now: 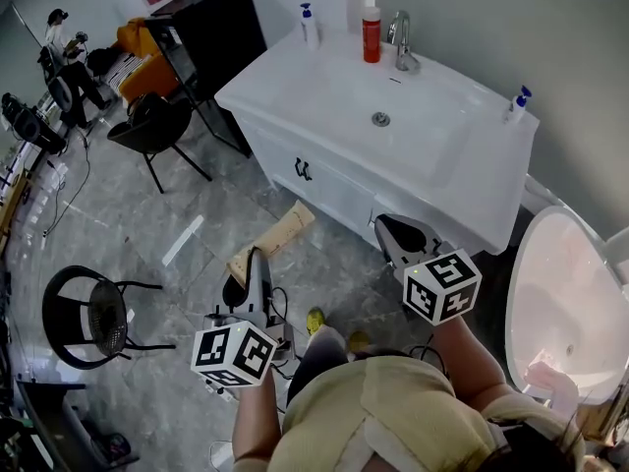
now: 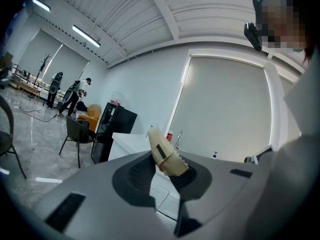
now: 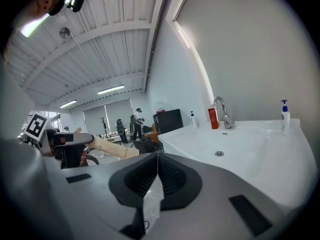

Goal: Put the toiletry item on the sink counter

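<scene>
Left tool is clamping the crimped end of a beige tube, which is hanging over the floor at center-left of the head view, well short of the white bench. Can't make out any label on it. Right tool is sitting pinched shut and empty, half hiding behind its marker cube.

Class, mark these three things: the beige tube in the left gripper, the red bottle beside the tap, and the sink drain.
beige tube [image 1: 275, 239], head view, middle of its length
red bottle [image 1: 371, 39], head view, on its body
sink drain [image 1: 380, 119], head view, its metal centre
</scene>
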Available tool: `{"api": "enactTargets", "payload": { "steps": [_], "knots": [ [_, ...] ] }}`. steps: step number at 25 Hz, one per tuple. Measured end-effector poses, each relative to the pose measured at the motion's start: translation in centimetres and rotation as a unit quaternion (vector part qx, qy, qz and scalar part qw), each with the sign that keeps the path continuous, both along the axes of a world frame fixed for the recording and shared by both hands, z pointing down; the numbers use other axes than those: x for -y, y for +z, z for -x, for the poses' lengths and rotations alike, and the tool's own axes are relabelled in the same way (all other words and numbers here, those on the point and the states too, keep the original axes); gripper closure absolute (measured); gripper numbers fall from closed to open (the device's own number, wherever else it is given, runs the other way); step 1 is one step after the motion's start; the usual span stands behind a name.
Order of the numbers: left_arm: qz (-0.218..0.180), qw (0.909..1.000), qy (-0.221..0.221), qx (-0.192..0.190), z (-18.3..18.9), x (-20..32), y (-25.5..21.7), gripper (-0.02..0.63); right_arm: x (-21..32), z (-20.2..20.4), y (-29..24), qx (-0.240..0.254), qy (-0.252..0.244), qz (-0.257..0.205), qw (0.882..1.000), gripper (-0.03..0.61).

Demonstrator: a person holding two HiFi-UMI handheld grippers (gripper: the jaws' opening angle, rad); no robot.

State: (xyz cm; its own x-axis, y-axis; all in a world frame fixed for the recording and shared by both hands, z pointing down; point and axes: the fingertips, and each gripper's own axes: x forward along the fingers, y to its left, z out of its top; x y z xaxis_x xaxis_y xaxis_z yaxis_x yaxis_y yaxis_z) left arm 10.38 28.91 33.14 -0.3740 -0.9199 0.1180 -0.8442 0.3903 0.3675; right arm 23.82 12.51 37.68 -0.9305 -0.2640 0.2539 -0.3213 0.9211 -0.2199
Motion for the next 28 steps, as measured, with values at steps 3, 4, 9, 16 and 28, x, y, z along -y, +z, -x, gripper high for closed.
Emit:
{"api": "enactTargets", "payload": {
  "steps": [3,4,9,16,28],
  "knots": [
    [0.002,1.0,0.0,0.008,1.0,0.5,0.0,0.528,0.3,0.8,0.0,-0.004,0.002,0.0,1.0,0.551],
    [0.004,0.9999,-0.001,0.012,1.5,0.7,0.1,0.528,0.5,1.2,0.0,-0.005,0.003,0.0,1.0,0.551],
    [0.005,0.9999,0.009,0.013,4.0,1.7,0.4,0.528,1.3,3.7,-0.2,-0.009,0.008,-0.005,1.0,0.551],
    [0.005,0.9998,0.019,0.007,8.8,2.2,0.5,0.528,1.6,8.8,-0.6,-0.013,0.009,-0.009,1.0,0.551],
    [0.015,0.9994,0.032,-0.005,17.0,2.7,1.3,0.528,1.8,17.0,-0.4,-0.024,0.021,-0.011,0.999,0.551]
  ]
}}
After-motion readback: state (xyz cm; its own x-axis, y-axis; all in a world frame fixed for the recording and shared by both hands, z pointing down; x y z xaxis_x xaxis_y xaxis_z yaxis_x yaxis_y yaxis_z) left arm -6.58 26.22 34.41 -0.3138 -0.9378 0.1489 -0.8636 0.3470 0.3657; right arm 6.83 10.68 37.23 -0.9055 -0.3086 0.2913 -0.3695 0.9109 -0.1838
